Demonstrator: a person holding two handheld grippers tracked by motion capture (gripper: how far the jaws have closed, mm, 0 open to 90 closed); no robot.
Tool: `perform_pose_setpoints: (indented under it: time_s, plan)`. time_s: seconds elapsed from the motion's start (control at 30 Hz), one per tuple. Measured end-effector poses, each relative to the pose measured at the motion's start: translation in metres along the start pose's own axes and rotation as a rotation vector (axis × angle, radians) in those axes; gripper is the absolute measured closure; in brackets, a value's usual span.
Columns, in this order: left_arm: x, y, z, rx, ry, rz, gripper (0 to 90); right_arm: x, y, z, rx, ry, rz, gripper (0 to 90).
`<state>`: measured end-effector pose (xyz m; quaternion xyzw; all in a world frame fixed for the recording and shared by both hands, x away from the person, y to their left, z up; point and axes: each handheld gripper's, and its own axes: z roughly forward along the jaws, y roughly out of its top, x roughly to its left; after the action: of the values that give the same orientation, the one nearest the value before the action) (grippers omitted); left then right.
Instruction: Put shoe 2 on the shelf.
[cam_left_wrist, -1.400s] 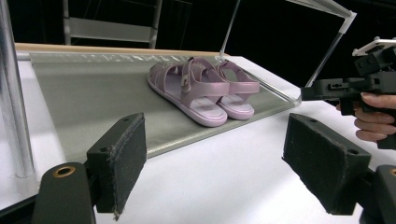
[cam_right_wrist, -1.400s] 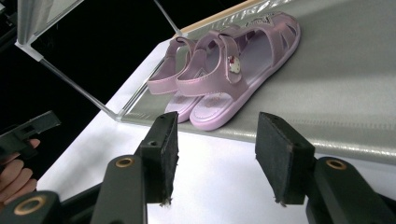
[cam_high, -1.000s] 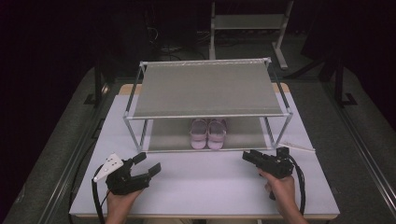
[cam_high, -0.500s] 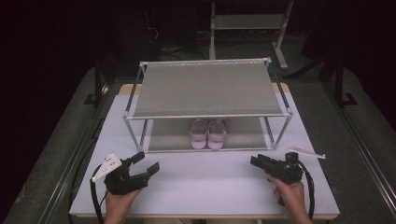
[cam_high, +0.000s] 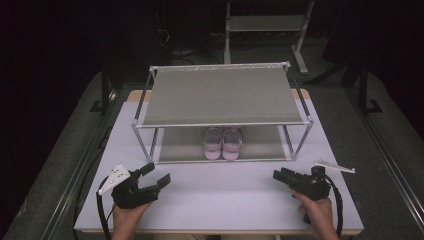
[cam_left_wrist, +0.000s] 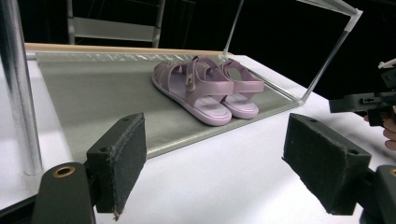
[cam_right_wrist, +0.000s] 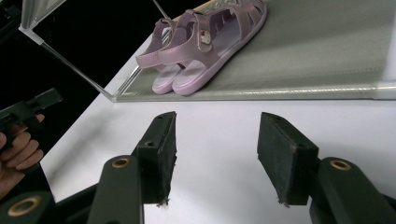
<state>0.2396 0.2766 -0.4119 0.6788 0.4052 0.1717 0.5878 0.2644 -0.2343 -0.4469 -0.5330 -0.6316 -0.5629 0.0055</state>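
A pair of pink sandals (cam_high: 222, 143) stands side by side on the lower shelf of a metal two-tier shoe rack (cam_high: 220, 95) at the middle of the white table (cam_high: 225, 200). My left gripper (cam_high: 157, 173) rests near the front left, open and empty, pointing toward the rack. In the left gripper view its jaws (cam_left_wrist: 222, 163) stand wide apart, with the sandals (cam_left_wrist: 205, 88) beyond them. My right gripper (cam_high: 278, 176) lies at the front right, pointing left. In the right gripper view it (cam_right_wrist: 212, 154) is open over bare table, the sandals (cam_right_wrist: 205, 42) ahead on the grey shelf (cam_right_wrist: 327, 46).
A white flat strip (cam_high: 334, 166) lies on the table at the right, just behind my right hand. A second metal rack (cam_high: 265, 22) stands on the dark floor behind the table. The rack's front left post (cam_left_wrist: 18, 93) rises close to my left gripper.
My right gripper has slid to the right and a little toward the table's front edge. The left gripper and the sandals have stayed put.
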Motion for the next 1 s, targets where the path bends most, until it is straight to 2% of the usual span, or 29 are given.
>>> perform_pose_setpoints:
  time_s: [0.43, 0.57, 0.77, 1.0]
  plan:
    - [-0.001, -0.001, 0.001, 0.008, -0.002, 0.003, 21.1, -0.005, -0.009, -0.015, 0.012, 0.004, 0.009, 43.8]
    - [-0.002, -0.001, 0.001, 0.008, -0.003, 0.004, 21.1, -0.005, -0.011, -0.023, -0.011, 0.013, 0.015, 43.1]
    - [-0.002, -0.001, 0.001, 0.008, -0.005, 0.003, 21.1, -0.006, -0.013, -0.027, -0.014, 0.01, 0.014, 41.1]
    - [-0.001, 0.0, 0.0, 0.008, -0.007, 0.001, 21.1, -0.008, -0.017, -0.033, -0.061, 0.006, 0.027, 37.9]
